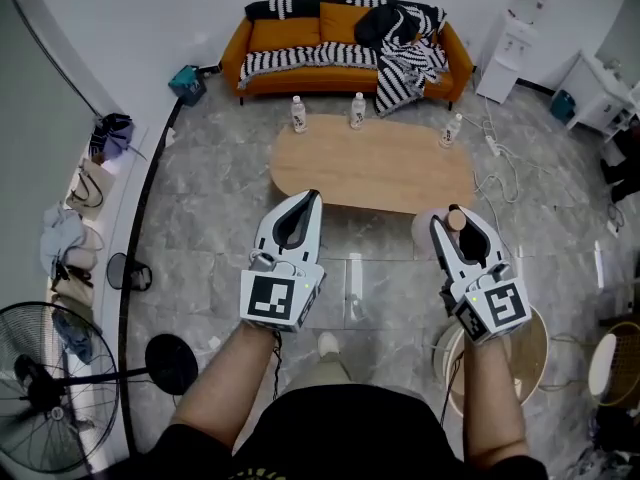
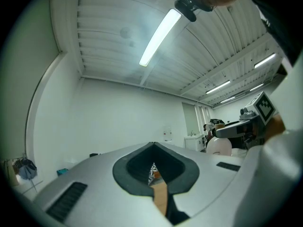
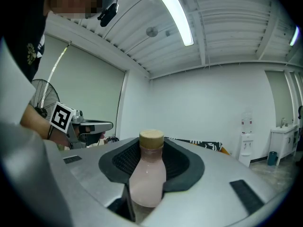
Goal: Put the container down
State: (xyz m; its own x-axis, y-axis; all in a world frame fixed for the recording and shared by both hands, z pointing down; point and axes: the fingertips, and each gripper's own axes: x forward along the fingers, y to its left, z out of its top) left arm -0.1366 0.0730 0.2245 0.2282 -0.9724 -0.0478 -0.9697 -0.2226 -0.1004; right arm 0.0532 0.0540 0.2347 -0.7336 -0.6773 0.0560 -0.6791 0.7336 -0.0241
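Plainly, the right gripper [image 3: 151, 148] is clamped on the container [image 3: 147, 174], a pale pink bottle that stands upright between its two fingers [image 3: 182, 162]. The dark pads press against its sides from left and right. The neck and the tan cap [image 3: 151, 137] rise just above the pads, and the wider body bulges below them, towards the camera. From the head view the cap sits right between the fingertips, and part of the pink body shows past the left finger of that gripper.

The left gripper [image 1: 312, 196] has its fingers [image 2: 132, 167] together, meeting at the tips. Only a thin slit stays between the pads lower down, and nothing is held there. It is level with the right gripper, to the left of the right fingers and well apart from them, clear of the container.

Beyond both sets of fingertips lies a wooden oval table [image 1: 370, 168]. Three small bottles [image 1: 298, 114] stand along its far edge. An orange sofa [image 1: 300, 33] is behind them.
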